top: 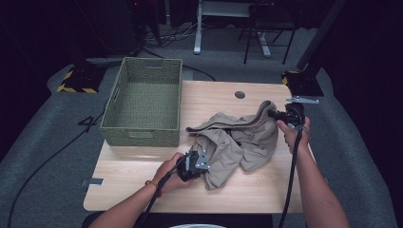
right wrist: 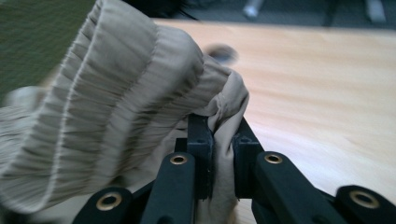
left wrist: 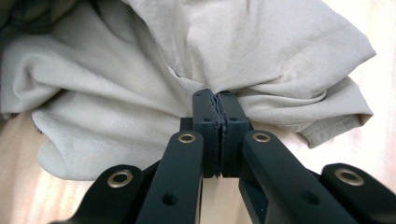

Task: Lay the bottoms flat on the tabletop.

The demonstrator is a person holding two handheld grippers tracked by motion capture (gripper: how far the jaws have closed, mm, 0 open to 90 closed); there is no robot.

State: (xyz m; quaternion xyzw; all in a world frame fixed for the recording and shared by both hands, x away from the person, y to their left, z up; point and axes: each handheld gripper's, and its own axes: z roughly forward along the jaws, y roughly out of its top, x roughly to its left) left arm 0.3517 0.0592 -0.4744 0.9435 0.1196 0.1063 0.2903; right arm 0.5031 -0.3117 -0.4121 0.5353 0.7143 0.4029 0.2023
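We pinch the beige garment (top: 237, 142) on the table (top: 142, 185) with both tongs, the left gripper (left wrist: 219, 100) and the right gripper (right wrist: 219, 126). The elastic waistband (right wrist: 116, 93) could slip out if we pull apart too hard.

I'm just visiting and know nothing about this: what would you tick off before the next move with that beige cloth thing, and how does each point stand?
1. Left gripper clamped on the beige garment: ok, its jaws are shut on a pinch of fabric at the near edge.
2. Right gripper holding the gathered waistband: ok, fabric is bunched between its jaws.
3. Garment spread flat between the two grips: not ok, it lies crumpled in folds.
4. Woven basket free to take it: ok, nothing is visible inside.
5. Garment fully on the table: ok, no part hangs over an edge.
6. Cables clear of the cloth: cannot tell near the left hand.
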